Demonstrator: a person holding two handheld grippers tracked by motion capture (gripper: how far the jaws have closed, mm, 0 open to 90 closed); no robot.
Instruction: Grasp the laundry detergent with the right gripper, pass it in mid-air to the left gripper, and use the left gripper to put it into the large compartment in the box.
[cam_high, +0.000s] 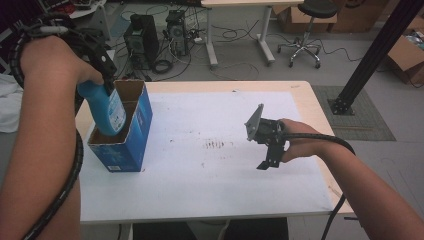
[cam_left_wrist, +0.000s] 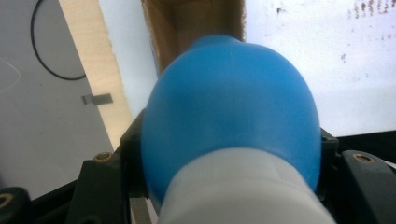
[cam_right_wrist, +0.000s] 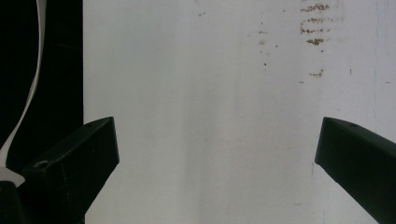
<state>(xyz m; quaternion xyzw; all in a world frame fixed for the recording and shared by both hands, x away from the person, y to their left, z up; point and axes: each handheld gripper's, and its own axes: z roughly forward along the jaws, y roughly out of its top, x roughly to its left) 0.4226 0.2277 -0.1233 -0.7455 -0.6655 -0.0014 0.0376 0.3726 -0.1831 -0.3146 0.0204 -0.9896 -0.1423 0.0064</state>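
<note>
A blue plastic bottle with a label and a white cap end hangs base-down, its lower part inside the open top of a blue cardboard box. My left gripper is shut on the bottle near its top, above the box at the table's left. In the left gripper view the bottle swells between the black jaws of that gripper, with the brown inside of the box beyond it. My right gripper hovers open over the white sheet, right of centre, and its jaws stand wide apart with nothing between them.
A white sheet covers the wooden table, with brown stains near its middle. Behind the table stand computer towers, a desk leg, a stool and loose cables. A black post rises at the right.
</note>
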